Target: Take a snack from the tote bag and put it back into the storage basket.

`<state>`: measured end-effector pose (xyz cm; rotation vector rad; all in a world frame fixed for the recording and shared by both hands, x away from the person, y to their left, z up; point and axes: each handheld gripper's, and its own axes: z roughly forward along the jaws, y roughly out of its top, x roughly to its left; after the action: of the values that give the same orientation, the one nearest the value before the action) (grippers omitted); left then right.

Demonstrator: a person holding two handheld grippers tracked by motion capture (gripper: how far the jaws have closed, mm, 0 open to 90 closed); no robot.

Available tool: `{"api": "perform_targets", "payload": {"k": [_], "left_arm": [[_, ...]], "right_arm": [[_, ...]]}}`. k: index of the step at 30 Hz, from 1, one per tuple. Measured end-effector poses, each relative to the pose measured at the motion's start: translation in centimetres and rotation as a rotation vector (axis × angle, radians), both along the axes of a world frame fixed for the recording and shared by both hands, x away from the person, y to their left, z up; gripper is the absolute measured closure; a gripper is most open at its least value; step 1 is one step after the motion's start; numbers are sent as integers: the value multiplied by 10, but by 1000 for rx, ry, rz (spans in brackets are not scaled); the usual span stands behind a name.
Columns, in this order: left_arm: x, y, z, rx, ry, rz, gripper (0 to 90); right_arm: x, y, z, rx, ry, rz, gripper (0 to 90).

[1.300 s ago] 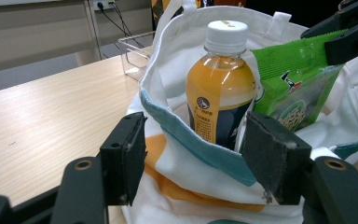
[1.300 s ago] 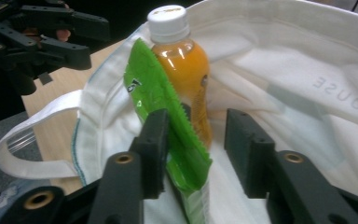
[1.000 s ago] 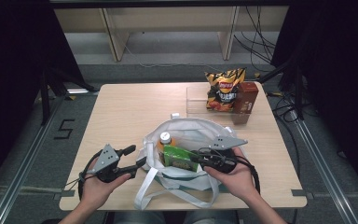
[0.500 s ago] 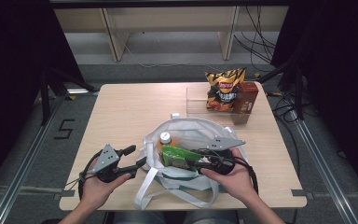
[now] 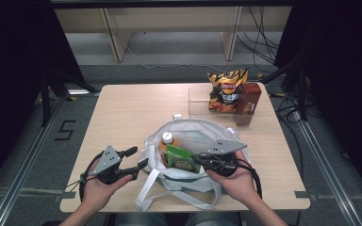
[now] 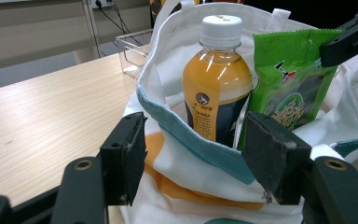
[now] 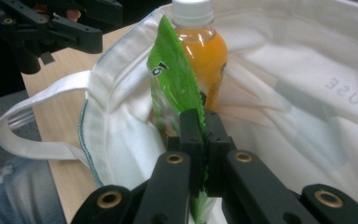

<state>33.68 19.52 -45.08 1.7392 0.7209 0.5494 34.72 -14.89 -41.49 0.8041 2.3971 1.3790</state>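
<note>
A white tote bag (image 5: 193,123) lies open on the table. In it stand an orange drink bottle (image 5: 168,141) with a white cap and a green snack packet (image 5: 181,160). My right gripper (image 7: 201,126) is shut on the edge of the green packet (image 7: 172,84), beside the bottle (image 7: 203,51); its jaws have just been closing on that packet. My left gripper (image 6: 198,156) is open at the bag's left rim (image 6: 177,163), one jaw on each side of the cloth without pressing it. The bottle (image 6: 216,84) and packet (image 6: 293,88) rise just behind that rim.
At the table's far right, a chips bag (image 5: 226,89) and a brown box (image 5: 247,101) stand by a clear tray (image 5: 198,101). The bag's white handles (image 5: 155,193) trail toward the near edge. Bare wood (image 5: 127,113) lies to the left.
Both hands and the bag keep their places. The right gripper stays at the green packet's edge, and nothing else has visibly shifted.
</note>
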Motion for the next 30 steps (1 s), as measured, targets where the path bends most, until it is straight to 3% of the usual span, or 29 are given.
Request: {"api": "perform_targets", "payload": {"k": [3,4,5,8,11,18,20,23,26,28,30], "left_arm": [[0,0,0,-1,-2,0,386],[0,0,0,0,-1,0,386],[0,0,0,0,-1,0,386],[0,0,0,-3,-1,1,386],[0,0,0,-4,1,3,386],[0,1,0,-3,1,4,387],[0,1,0,-4,1,4,386],[0,1,0,-3,0,4,387],[0,1,0,-3,-1,4,387],[0,1,0,-2,-1,5,387],[0,1,0,-2,-1,5,387]], "right_arm": [[-3,1,3,-10,1,-4,900],[-4,1,3,-16,-7,-1,900],[-2,1,4,-26,-58,15,900],[-5,2,6,-28,-48,19,900],[-4,1,9,-39,-90,29,900],[-7,-1,15,-24,-110,10,900],[-6,-2,17,-27,-135,10,900],[-8,-4,20,-23,-125,-1,900],[-7,-6,23,-26,-165,7,900],[-9,-7,24,-4,-143,-21,900],[-8,-9,26,-9,-159,-19,900]]}}
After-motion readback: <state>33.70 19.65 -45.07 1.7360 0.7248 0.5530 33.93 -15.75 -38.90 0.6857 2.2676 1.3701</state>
